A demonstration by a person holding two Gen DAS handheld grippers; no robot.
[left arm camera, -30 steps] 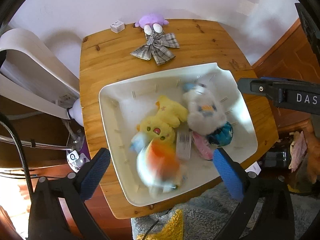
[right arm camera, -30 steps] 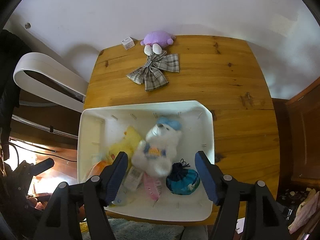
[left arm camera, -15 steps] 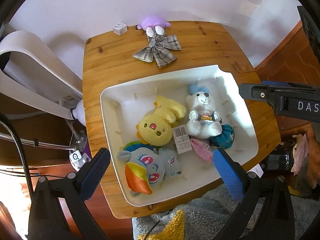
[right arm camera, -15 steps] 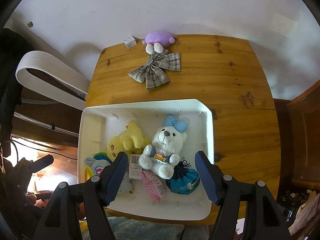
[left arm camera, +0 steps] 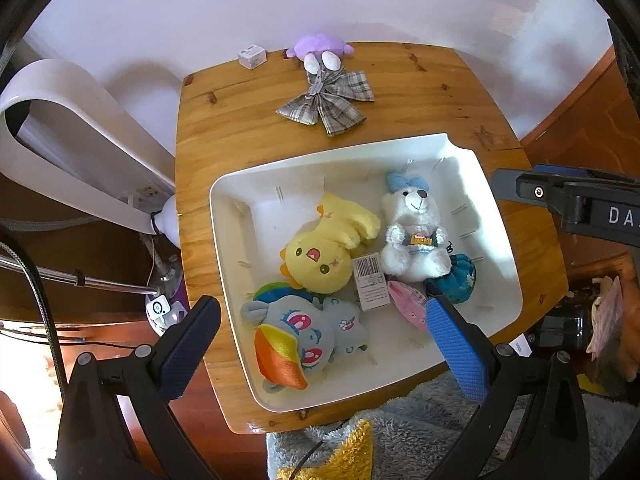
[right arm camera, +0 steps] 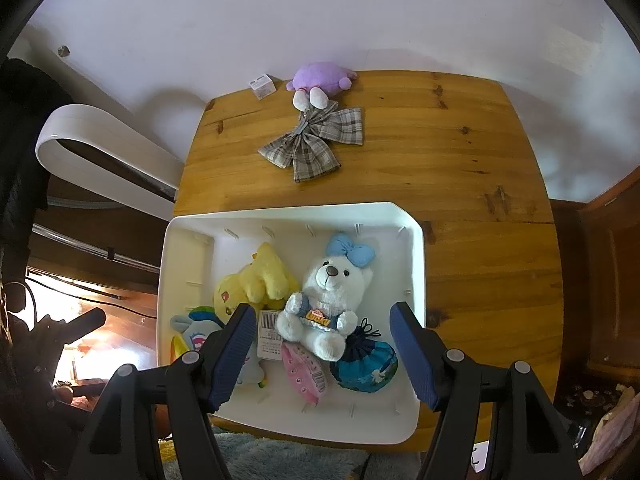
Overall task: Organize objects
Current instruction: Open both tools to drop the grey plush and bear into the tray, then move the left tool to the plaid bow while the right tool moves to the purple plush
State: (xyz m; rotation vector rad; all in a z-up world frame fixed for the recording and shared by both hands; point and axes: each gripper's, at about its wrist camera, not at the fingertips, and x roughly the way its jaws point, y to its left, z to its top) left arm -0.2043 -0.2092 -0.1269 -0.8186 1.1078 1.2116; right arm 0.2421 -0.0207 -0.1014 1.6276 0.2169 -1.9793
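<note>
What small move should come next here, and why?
Probably reach the right gripper forward toward the plaid bow. Both it and the left gripper are open and empty above the white bin, which already holds several plush toys, while the bow and the purple plush still lie loose on the table beyond it.

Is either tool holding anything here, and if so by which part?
Nothing is held. The left tool and right tool are both open above the white bin of plush toys.

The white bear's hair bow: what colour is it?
Light blue; the bow shows best in the right wrist view.
</note>
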